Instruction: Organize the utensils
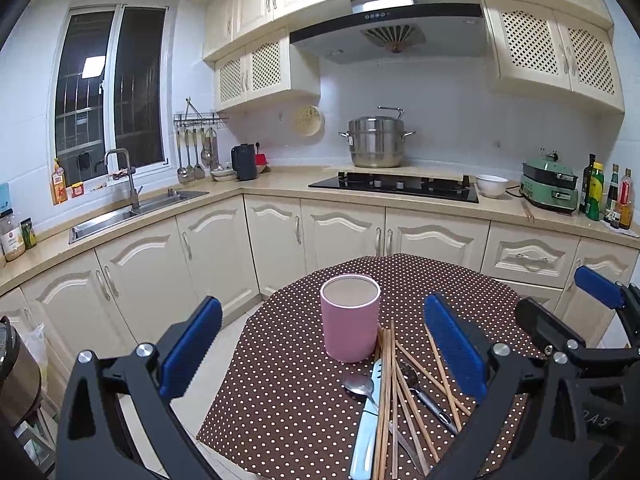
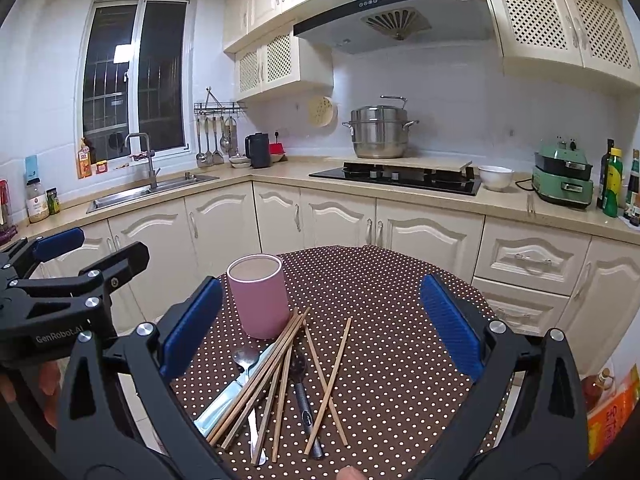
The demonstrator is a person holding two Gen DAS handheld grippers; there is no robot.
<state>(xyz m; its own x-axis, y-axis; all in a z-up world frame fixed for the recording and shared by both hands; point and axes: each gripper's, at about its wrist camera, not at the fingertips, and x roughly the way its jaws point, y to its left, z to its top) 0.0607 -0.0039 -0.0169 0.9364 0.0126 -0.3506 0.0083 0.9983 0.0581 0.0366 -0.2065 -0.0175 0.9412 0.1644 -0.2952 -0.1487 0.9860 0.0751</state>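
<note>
A pink cylindrical holder (image 1: 350, 317) (image 2: 261, 295) stands upright and empty on the brown polka-dot table (image 1: 288, 392) (image 2: 392, 360). In front of it lies a loose pile: several wooden chopsticks (image 1: 386, 392) (image 2: 280, 376), a metal spoon (image 1: 359, 385) (image 2: 245, 358), a knife with a pale blue handle (image 1: 366, 432) (image 2: 224, 400) and a dark slotted utensil (image 1: 424, 396) (image 2: 302, 392). My left gripper (image 1: 324, 344) hovers open above the pile, nothing between its blue pads. My right gripper (image 2: 320, 324) is open too, over the chopsticks. Each gripper shows at the edge of the other's view.
Cream kitchen cabinets and a beige counter run behind the table, with a sink (image 1: 132, 212), a black hob (image 1: 394, 186), a steel steamer pot (image 1: 376, 140), a white bowl (image 2: 495, 176), a green appliance (image 2: 564, 180) and bottles (image 1: 608, 192). A hand (image 2: 48, 380) holds the left tool.
</note>
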